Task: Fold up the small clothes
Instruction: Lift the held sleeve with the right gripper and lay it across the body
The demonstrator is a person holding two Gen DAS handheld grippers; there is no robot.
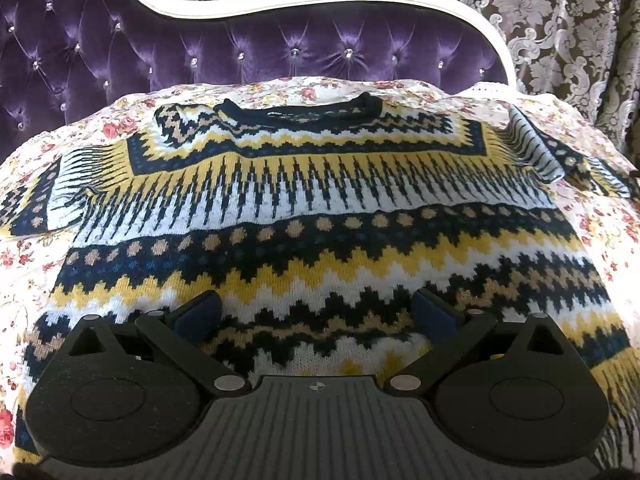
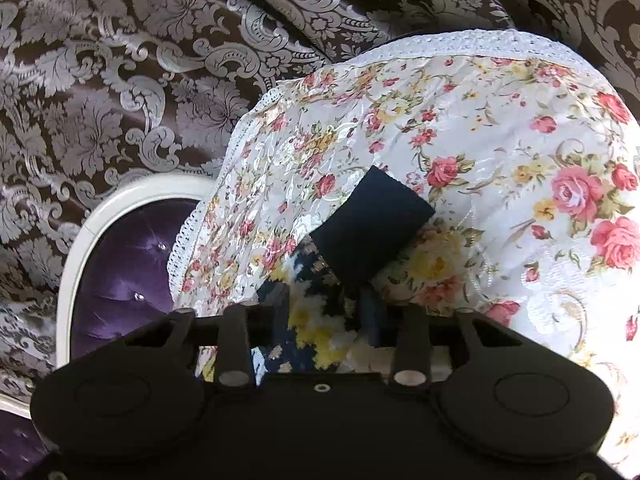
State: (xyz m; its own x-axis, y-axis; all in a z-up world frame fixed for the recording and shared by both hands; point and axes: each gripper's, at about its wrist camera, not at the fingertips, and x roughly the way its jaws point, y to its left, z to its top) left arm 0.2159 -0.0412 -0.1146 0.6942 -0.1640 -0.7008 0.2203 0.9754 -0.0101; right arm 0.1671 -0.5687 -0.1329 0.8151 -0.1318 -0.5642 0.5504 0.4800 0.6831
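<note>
- At the far left of the left wrist view, a purple tufted velvet headboard (image 1: 120,52) with small crystal buttons fills the upper left, edged by a curved white frame (image 1: 320,6).
- Below it, a white bedspread printed with pink and yellow roses (image 1: 28,248) covers the surface from edge to edge.
- A knitted sweater with navy, yellow, white and tan zigzag bands (image 1: 320,220) lies spread flat on that bedspread across the middle of the frame, its dark neckline (image 1: 298,112) toward the headboard and a sleeve folded in at each side.
- At the bottom centre, the left gripper (image 1: 318,312) sits over the sweater's lower bands with its blue-padded fingers (image 1: 198,312) spread wide; nothing is between them.
- In the upper right of that view hangs a brown curtain with silver damask leaves (image 1: 568,28).
- In the right wrist view, the same curtain (image 2: 120,80) fills the left and top, with a patch of headboard (image 2: 132,264) at lower left.
- At centre, the right gripper (image 2: 320,312) has its fingers drawn close together, pinching a patterned sleeve of the sweater (image 2: 312,320); the sleeve's plain navy cuff (image 2: 372,224) sticks up beyond the fingertips.
- The floral bedspread (image 2: 520,160), trimmed in white lace, fills the right side.
</note>
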